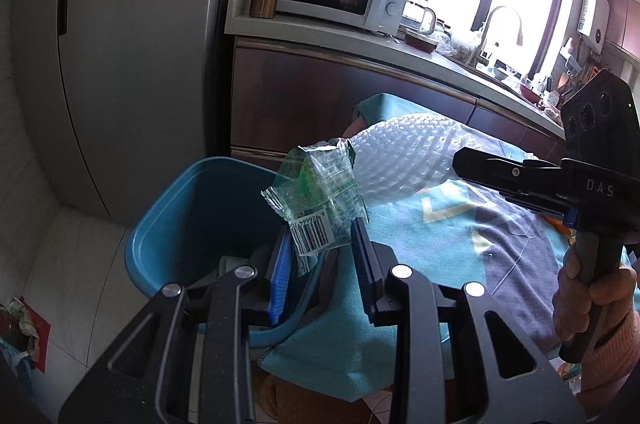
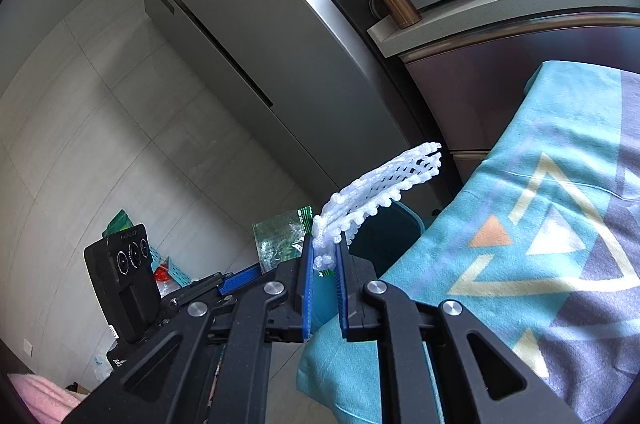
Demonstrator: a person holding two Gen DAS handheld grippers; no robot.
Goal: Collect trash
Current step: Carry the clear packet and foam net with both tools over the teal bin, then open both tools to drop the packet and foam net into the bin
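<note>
**Operator:** Report the left side first.

**Technician:** Your left gripper (image 1: 322,244) is clamped on a crumpled clear-and-green wrapper (image 1: 316,195). The wrapper's long axis runs forward from the pads, barcode end nearest the jaws, free end pointing up and away. Just below and ahead of the fingers sits the blue bin (image 1: 192,224), rim open upward.

**Operator:** And to the right?

**Technician:** Your right gripper (image 2: 325,256) is clenched on a white foam net sleeve (image 2: 384,183). The sleeve's long axis extends forward from the pads, rising to the upper right, free end well clear of the jaws. Beside that gripper, on its right, lies the teal patterned cloth (image 2: 540,183). Your hand (image 1: 588,300) grips the right handle.
</note>
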